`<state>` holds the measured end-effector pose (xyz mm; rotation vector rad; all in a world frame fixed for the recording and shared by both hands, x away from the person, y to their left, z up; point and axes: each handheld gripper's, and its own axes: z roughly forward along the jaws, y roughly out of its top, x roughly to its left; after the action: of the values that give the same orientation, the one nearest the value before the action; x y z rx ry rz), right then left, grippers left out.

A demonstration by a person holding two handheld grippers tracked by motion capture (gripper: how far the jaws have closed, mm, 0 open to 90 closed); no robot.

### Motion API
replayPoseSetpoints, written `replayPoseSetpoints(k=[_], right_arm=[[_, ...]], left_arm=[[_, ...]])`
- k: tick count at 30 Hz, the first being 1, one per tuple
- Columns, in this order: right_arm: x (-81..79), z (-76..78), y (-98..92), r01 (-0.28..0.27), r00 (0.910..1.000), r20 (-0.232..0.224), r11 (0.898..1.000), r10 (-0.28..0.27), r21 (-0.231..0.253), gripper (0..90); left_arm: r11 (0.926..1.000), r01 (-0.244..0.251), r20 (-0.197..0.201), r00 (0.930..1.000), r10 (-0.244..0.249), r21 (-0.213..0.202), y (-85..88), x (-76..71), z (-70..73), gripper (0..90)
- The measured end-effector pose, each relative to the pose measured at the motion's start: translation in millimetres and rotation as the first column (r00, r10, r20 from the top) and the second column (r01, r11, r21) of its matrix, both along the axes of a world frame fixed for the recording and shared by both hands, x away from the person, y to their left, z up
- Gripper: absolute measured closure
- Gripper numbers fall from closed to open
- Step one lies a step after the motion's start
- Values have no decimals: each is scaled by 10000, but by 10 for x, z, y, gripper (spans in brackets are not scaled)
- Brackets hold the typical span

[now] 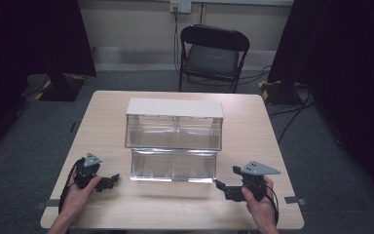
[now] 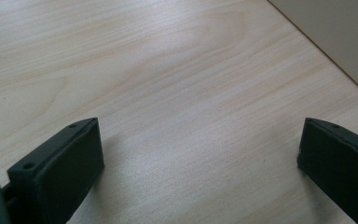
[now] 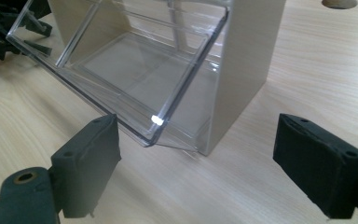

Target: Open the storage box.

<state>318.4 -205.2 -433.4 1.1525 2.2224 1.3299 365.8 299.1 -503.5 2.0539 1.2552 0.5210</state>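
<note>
Two-tier clear plastic bin [image 1: 174, 141] with beige top, centred on table [image 1: 253, 209]. Left hand-held gripper [image 1: 108, 182] at 7 o'clock, right hand-held gripper [image 1: 225, 187] at 5 o'clock, both released, holding nothing.

Behind the table [image 1: 253, 109] stands a black folding chair [image 1: 213, 54] on grey carpet [image 1: 126, 80], flanked by dark curtains [image 1: 343, 63], before a pale wall [image 1: 131, 22].

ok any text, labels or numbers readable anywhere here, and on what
None can be read.
Clear two-tier bin organizer: no label or print visible.
Left gripper and right gripper: no markings legible.
Wall socket plate: too small to tell whether it bears any text.
</note>
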Motion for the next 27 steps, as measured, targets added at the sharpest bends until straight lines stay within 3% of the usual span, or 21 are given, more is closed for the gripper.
replayPoseSetpoints(k=[9,27], right_arm=[[7,-10,94,-364,9992,-149,9992,366,166,139],[64,-109,292,-655,9974,-308,9977,650,-166,141]], left_arm=[[10000,6,-2,10000,-6,1,1,0,0,0],[10000,6,-1,10000,-6,2,1,0,0,0]])
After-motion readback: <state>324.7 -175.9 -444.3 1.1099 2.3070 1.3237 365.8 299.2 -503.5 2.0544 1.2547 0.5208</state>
